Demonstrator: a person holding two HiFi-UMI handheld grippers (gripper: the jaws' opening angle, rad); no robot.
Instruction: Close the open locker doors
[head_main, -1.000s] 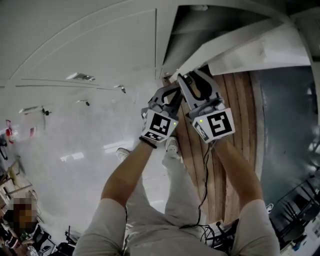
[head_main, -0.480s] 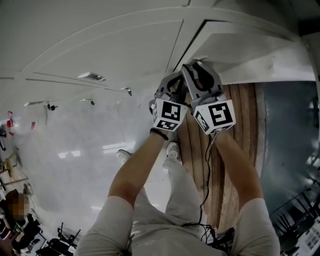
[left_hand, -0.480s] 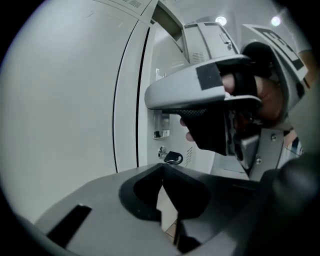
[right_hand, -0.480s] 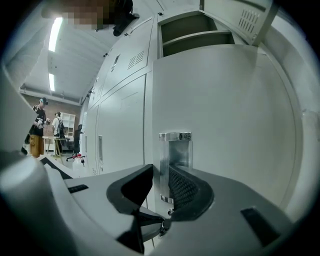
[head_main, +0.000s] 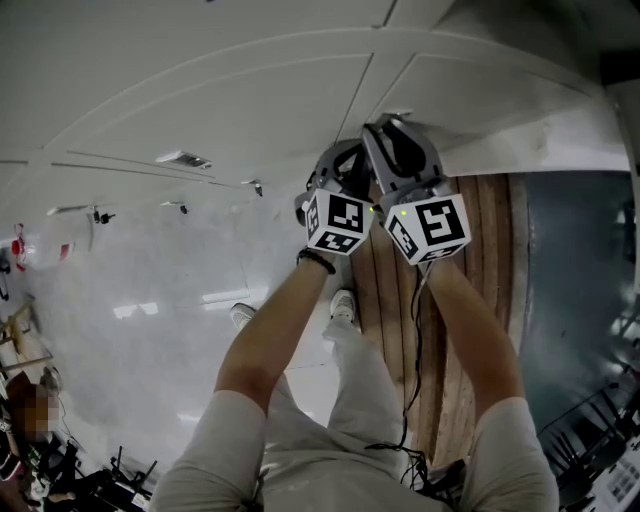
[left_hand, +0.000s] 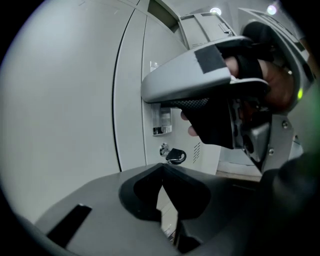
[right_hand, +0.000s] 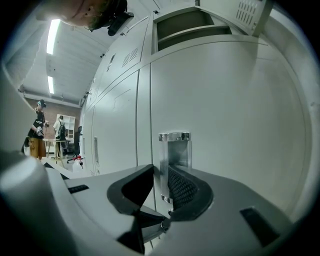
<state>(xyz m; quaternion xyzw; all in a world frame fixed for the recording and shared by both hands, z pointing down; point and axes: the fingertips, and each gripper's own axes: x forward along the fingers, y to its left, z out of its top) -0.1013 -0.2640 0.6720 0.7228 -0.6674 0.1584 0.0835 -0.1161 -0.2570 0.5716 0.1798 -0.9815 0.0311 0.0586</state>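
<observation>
The locker door (head_main: 480, 100) has seemingly swung shut, with the left gripper's (head_main: 345, 160) fingers closed empty and the right gripper's (head_main: 392, 128) fingers, just narrowing, part-open and gripping nothing at the door's metal pull (right_hand: 175, 150).

Smooth painted-metal locker doors (right_hand: 225, 100), shiny chrome handle (right_hand: 175, 146), wooden plank floor (head_main: 490, 235).

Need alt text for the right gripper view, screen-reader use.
The right hand-held gripper, jaws half apart and just closing, frames a recessed metal handle on a white locker door; contact is unclear. More closed doors recede leftward, an open compartment sits above, and people stand far off at left.
</observation>
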